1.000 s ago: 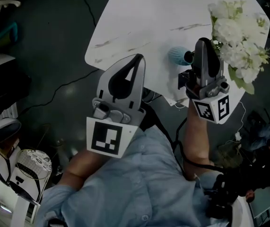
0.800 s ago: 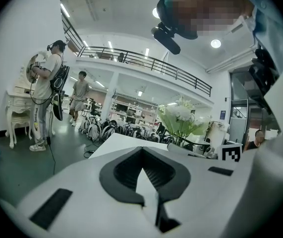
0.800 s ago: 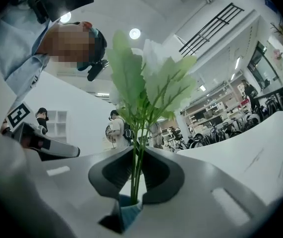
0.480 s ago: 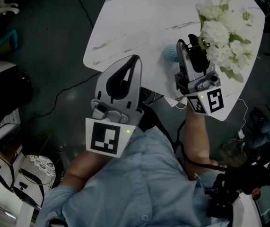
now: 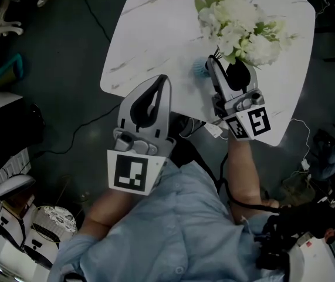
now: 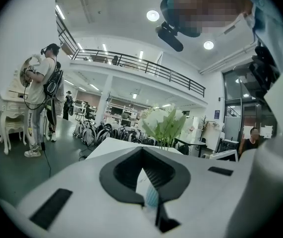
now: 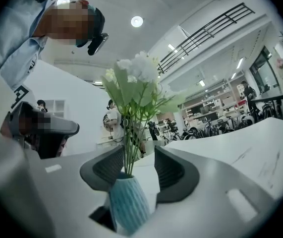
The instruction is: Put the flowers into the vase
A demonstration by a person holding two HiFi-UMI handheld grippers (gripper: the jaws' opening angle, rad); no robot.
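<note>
White flowers (image 5: 237, 25) with green leaves stand with their stems in a small teal ribbed vase (image 5: 199, 69) on the white marble table (image 5: 155, 34). In the right gripper view the vase (image 7: 126, 205) sits close in front, and the stems (image 7: 130, 152) rise between the pads without touching either. My right gripper (image 5: 226, 63) (image 7: 134, 155) is at the vase and its jaws are opening. My left gripper (image 5: 166, 78) (image 6: 142, 150) hovers at the table's near edge, left of the vase, shut and empty. The flowers (image 6: 161, 123) show beyond it.
The table's near edge runs just under both grippers, with dark floor and a black cable (image 5: 79, 107) to the left. A white paper scrap (image 5: 213, 129) hangs at the table edge. A person (image 6: 39, 98) stands far off on the left.
The right gripper carried the flowers left and down to the vase, then its jaws spread apart; the stems now stand in the vase. The left gripper stayed put.
</note>
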